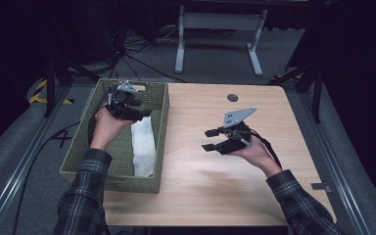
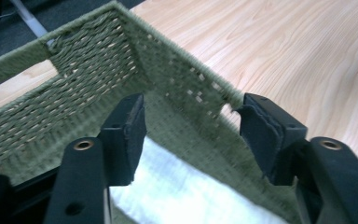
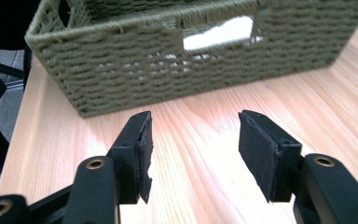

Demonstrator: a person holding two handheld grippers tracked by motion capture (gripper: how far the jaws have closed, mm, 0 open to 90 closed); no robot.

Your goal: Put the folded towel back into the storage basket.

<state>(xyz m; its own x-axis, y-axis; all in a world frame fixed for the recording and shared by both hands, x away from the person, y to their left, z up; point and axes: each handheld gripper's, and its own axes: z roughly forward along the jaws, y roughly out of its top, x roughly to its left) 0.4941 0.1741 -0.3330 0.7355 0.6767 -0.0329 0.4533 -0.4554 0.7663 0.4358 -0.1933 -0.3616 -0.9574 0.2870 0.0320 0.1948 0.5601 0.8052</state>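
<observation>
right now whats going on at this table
A person holds a gripper in each hand. The left gripper hangs open over a green woven basket, above a folded white cloth lying inside. The right gripper is open and empty over the wooden table, pointing toward the basket.

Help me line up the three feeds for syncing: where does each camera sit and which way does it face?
High view: above the person's side, looking down on table; forearms, both grippers.
Left gripper view: over the woven basket, looking in at white cloth; own jaws apart.
Right gripper view: above the table, facing the basket's side; own jaws apart.
Shared: basket, cloth.
</observation>
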